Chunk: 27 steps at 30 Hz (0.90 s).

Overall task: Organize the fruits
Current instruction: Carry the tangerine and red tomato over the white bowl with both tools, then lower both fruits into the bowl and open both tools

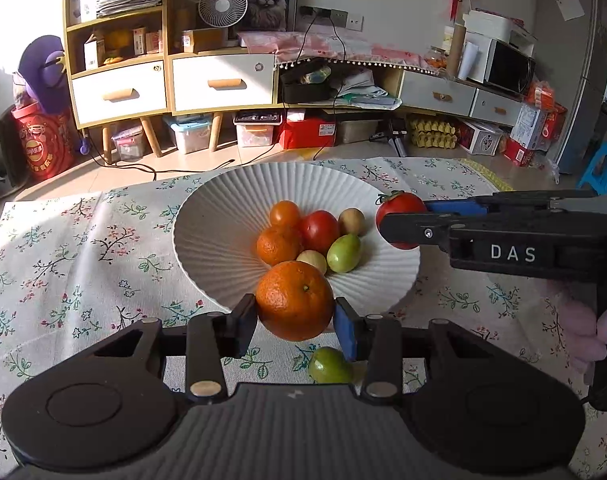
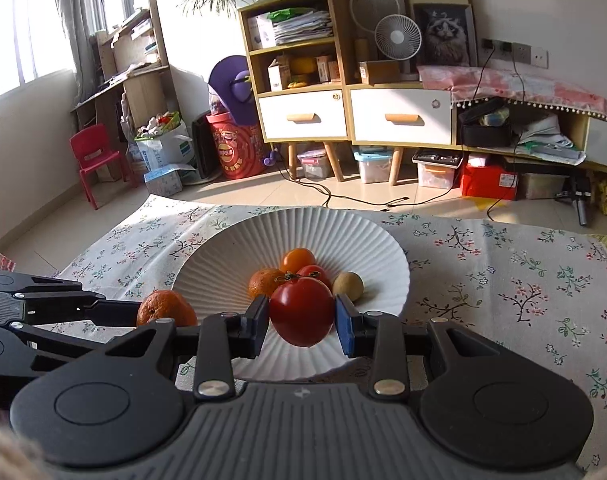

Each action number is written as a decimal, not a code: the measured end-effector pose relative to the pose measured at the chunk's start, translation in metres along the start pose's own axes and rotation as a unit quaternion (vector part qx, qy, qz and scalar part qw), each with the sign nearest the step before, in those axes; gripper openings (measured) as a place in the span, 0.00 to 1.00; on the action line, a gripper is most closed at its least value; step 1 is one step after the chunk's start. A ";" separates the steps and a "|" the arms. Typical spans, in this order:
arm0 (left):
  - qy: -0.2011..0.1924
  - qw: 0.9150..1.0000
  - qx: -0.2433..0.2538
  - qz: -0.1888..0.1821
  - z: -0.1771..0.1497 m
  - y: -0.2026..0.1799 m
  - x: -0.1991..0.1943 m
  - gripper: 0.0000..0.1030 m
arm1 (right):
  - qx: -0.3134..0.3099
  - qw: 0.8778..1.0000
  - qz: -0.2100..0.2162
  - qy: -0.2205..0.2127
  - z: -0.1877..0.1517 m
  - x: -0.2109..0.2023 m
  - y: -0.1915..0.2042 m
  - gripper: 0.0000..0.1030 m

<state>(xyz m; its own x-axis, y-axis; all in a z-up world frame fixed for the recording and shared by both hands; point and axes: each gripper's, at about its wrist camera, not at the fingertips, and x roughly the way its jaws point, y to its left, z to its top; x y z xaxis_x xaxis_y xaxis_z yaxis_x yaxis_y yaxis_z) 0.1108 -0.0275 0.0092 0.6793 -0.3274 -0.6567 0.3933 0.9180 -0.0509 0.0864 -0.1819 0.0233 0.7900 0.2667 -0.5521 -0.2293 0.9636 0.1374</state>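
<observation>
Orange mandarin (image 1: 294, 301) pinched in the left gripper (image 1: 294, 320), tomato (image 2: 302, 311) clamped in the right gripper (image 2: 302, 322), both over the white bowl's (image 1: 207, 216) near rim; drop carelessly and they'll probably roll out onto the tablecloth (image 1: 83, 248)

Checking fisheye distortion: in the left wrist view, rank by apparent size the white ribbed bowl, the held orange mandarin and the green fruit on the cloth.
1. White ribbed bowl
2. Orange mandarin, enlarged by nearness
3. Green fruit, partly hidden

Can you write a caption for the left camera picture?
Left gripper holds an orange near the fruit plate.
</observation>
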 end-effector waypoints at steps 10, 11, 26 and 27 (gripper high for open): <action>0.011 1.000 0.010 0.003 0.009 0.003 0.029 0.34 | 0.003 1.000 -0.014 0.011 0.018 0.038 -0.015 0.31; 0.011 1.000 0.010 0.002 0.010 0.003 0.031 0.34 | 0.004 1.000 -0.016 0.014 0.020 0.042 -0.016 0.31; -0.002 1.000 0.015 -0.020 0.011 0.005 0.040 0.36 | 0.019 0.999 -0.025 0.043 0.022 0.058 -0.024 0.32; -0.003 1.000 0.016 -0.020 0.011 0.006 0.039 0.37 | 0.022 0.999 -0.024 0.042 0.023 0.056 -0.024 0.33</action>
<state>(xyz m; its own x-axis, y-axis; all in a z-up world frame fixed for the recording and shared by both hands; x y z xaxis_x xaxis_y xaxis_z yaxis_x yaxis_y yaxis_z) 0.1468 -0.0379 -0.0085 0.6659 -0.3646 -0.6509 0.4396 0.8967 -0.0525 0.1496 -0.1895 0.0078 0.7488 0.2196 -0.6254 -0.1651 0.9756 0.1449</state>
